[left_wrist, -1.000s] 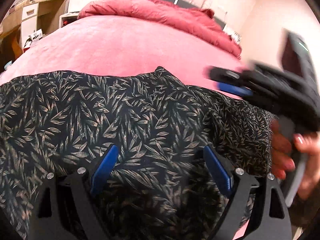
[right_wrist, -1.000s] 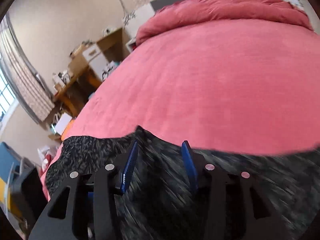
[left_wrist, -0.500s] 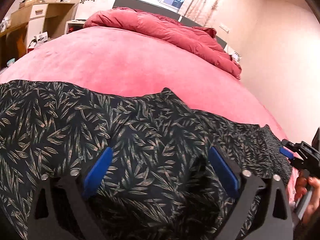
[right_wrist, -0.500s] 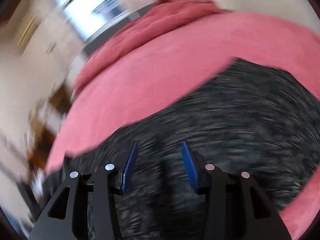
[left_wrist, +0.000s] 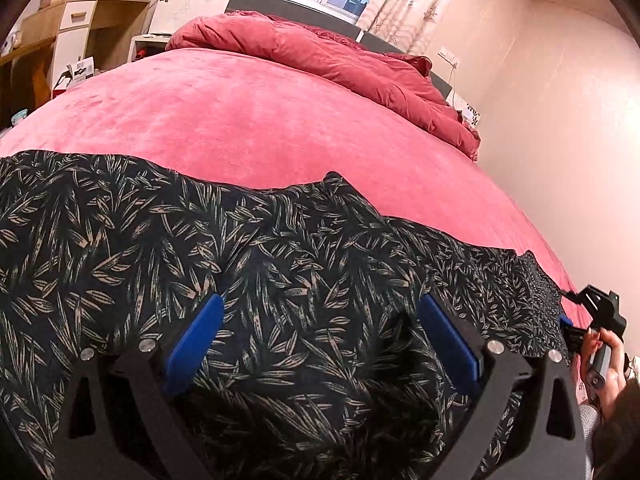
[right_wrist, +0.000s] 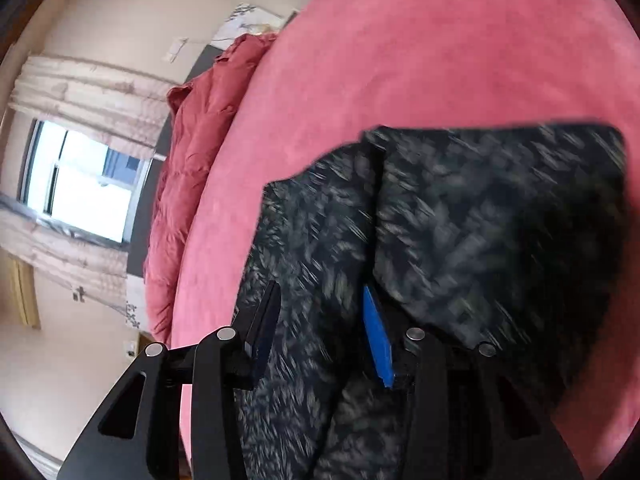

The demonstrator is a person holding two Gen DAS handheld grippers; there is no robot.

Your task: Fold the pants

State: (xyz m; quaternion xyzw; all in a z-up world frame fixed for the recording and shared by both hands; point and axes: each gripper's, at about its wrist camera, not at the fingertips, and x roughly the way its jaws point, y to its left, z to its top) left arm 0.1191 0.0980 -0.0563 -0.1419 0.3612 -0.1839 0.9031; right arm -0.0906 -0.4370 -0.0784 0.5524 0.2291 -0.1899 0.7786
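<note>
A bed (left_wrist: 248, 120) under a pink velvety cover is filling most of both views, with a rumpled red duvet (left_wrist: 328, 60) lying at its head, toward twelve o'clock in the left wrist view. A curtained window (right_wrist: 80, 184) is showing at nine o'clock in the right wrist view, and a wooden desk (left_wrist: 48, 40) is standing at ten o'clock in the left one.

The pants (left_wrist: 200, 248), dark with a pale leaf print, are lying spread across the near edge of the bed, from nine o'clock to four o'clock in the left wrist view. In the right wrist view, which is motion-blurred, one end of the pants (right_wrist: 460, 220) is lying doubled in layers.

The left claw (left_wrist: 324, 340) is hovering over the middle of the pants with its blue pads spread wide, having just been opening, and gripping nothing. The right claw (right_wrist: 320, 328) is standing partly open at the end of the pants, its jaws having just been closing a little, with fabric between the pads; whether they are pressing it I cannot tell. A hand (left_wrist: 608, 368) is holding that claw at four o'clock in the left wrist view.
</note>
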